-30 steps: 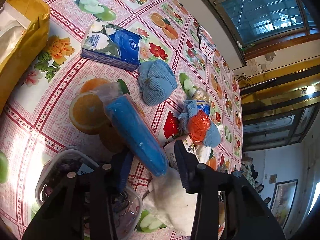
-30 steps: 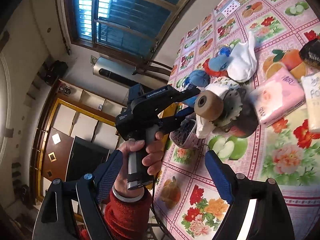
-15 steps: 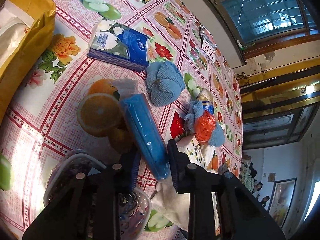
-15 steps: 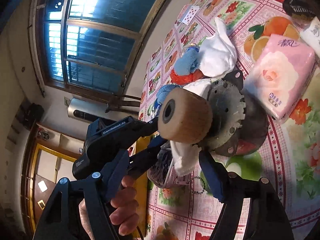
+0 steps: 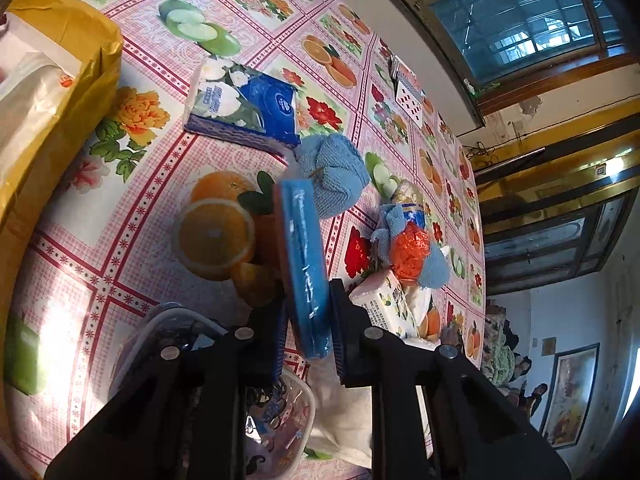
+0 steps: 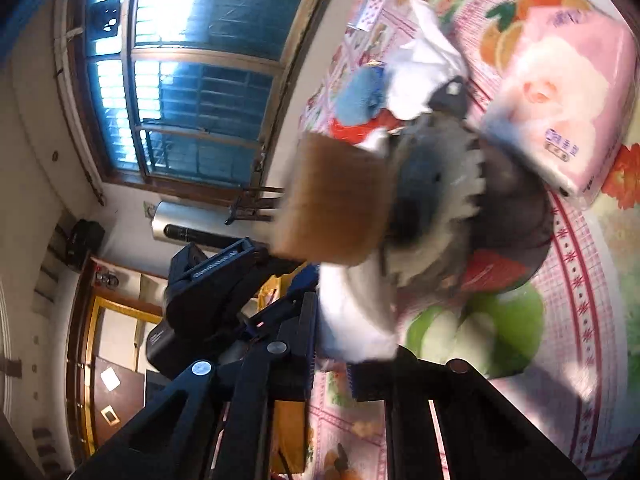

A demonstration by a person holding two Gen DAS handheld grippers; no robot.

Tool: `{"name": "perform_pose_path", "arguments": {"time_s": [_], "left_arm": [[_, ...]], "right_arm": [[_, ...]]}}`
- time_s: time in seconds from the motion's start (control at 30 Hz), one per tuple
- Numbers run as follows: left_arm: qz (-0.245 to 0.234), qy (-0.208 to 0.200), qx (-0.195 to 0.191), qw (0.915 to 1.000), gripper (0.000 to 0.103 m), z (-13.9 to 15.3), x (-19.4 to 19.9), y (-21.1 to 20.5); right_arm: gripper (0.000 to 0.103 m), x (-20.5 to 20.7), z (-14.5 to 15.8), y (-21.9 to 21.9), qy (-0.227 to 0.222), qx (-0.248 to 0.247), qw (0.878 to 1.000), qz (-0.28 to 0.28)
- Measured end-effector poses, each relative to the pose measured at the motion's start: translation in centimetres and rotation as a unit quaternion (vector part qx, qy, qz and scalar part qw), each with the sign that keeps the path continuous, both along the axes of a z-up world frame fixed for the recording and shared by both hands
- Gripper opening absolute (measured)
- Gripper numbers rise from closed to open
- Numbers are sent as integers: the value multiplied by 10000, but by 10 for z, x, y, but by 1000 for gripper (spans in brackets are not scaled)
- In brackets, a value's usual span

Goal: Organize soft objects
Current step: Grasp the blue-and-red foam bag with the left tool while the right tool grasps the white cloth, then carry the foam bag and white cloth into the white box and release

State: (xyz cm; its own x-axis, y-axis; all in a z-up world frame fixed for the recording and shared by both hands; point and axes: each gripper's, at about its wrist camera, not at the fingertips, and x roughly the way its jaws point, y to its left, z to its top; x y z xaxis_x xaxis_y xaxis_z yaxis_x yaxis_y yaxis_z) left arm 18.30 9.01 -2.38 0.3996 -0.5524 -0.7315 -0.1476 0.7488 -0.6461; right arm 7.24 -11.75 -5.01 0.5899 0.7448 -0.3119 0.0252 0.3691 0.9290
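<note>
Spread over the table, a pink checked oilcloth printed with fruit and flowers [image 5: 132,240] carries the clutter. We see the left gripper [image 5: 308,320] clamped on a flat blue plastic-wrapped pack [image 5: 302,268], lifted beside a knotted blue towel bundle [image 5: 334,176]. We see the right gripper [image 6: 332,364] pinching a white cloth [image 6: 352,320], blurred.

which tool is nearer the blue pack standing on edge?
Left. The left tool is shut on the blue pack. The right tool is off to the side, closed on a white cloth.
</note>
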Motion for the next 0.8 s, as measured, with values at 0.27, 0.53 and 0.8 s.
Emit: {"name": "perform_pose_path", "arguments": {"time_s": [0.27,0.53,0.8], "left_arm": [[58,-343,-17,9994,15,27,-14,12],[115,-476,-23,9988,15,40,-27,28],[17,-348,-24,9994,15,29,-28,17]], "right_arm": [[12,-4,40,10,-496,-235,9984,100],[17,-10,74,19,-735,-865,9932,267],[59,0,53,37,-238,-1802,9815,600]]}}
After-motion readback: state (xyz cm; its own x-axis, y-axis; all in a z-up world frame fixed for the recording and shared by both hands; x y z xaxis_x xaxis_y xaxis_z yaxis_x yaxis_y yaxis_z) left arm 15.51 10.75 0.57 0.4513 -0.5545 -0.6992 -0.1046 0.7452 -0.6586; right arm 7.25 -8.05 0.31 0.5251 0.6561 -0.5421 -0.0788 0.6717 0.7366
